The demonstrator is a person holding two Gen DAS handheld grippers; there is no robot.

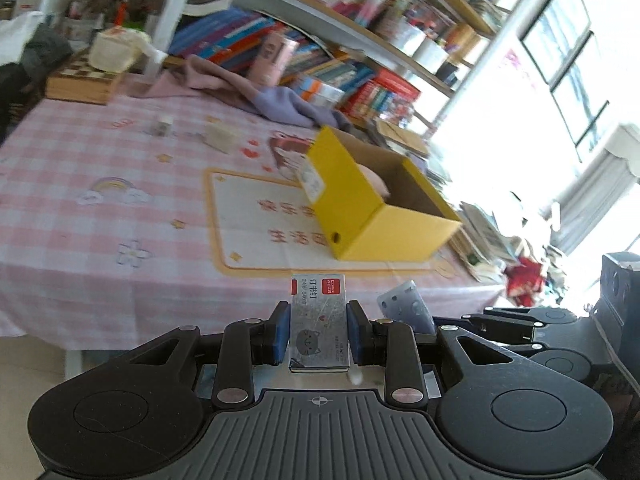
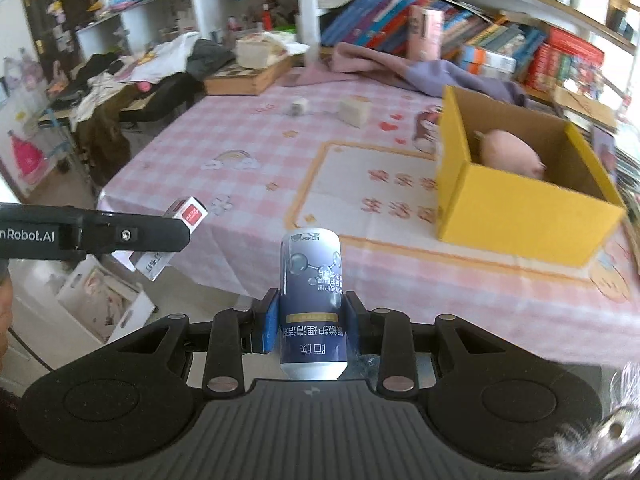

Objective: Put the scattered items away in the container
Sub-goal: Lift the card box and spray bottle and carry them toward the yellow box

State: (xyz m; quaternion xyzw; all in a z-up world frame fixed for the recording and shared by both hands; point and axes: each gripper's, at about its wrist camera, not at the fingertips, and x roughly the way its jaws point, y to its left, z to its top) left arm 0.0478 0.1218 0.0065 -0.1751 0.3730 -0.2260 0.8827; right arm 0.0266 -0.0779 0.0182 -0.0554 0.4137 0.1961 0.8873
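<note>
My left gripper [image 1: 319, 309] is shut on a small silver staples box [image 1: 318, 292] with a red label and a cat drawing. My right gripper [image 2: 312, 298] is shut on a blue and white bottle [image 2: 310, 264]. Both hang off the near edge of the pink checked table [image 2: 240, 140]. The open yellow cardboard box [image 2: 520, 208] stands ahead to the right, with a pink lump [image 2: 508, 152] inside. In the right wrist view the left gripper [image 2: 182, 230] shows at the left with the staples box [image 2: 192, 212]. On the far tabletop lie a small white cube [image 2: 300, 106], a cream block [image 2: 354, 112] and a small jar [image 2: 426, 128] beside the box.
A purple cloth [image 2: 400, 68], a wooden case [image 2: 248, 78] and a pink carton [image 2: 426, 32] lie at the table's back edge under shelves of books. Left of the table stands a side table with clothes [image 2: 120, 76]. A white carton [image 2: 100, 300] sits on the floor below.
</note>
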